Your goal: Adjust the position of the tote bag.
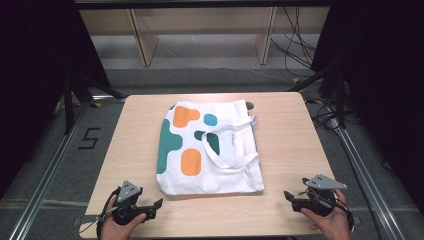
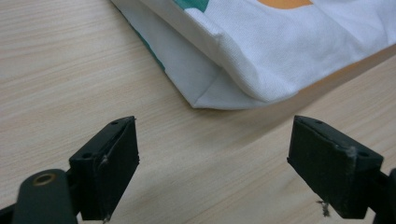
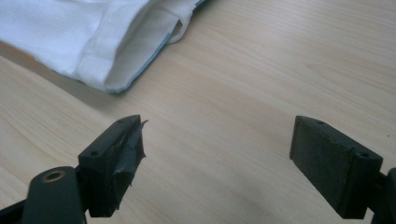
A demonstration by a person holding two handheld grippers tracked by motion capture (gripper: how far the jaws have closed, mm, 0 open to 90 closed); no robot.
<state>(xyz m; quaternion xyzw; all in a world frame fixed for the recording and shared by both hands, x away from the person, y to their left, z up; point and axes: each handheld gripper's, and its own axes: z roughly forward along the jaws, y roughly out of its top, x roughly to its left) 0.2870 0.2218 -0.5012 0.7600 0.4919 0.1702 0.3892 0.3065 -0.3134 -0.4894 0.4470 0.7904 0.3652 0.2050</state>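
Observation:
A white tote bag (image 1: 210, 150) with teal, orange and blue blobs lies flat in the middle of the wooden table (image 1: 290, 145), its handles folded over its right half. My left gripper (image 1: 155, 207) rests near the table's front left edge, pointing at the bag's near left corner (image 2: 224, 65). Its jaws stand open over bare wood (image 2: 215, 154), a short way from that corner. My right gripper (image 1: 291, 198) sits at the front right, open as well (image 3: 217, 149). The bag's near right corner (image 3: 102, 46) lies ahead and to its left, untouched.
Bare wood surrounds the bag on all sides, widest at the right (image 1: 300, 130). Beyond the far edge stand pale wooden shelf legs (image 1: 142, 42), with loose cables (image 1: 295, 50) on the floor. Metal rails (image 1: 45, 175) run along both sides of the table.

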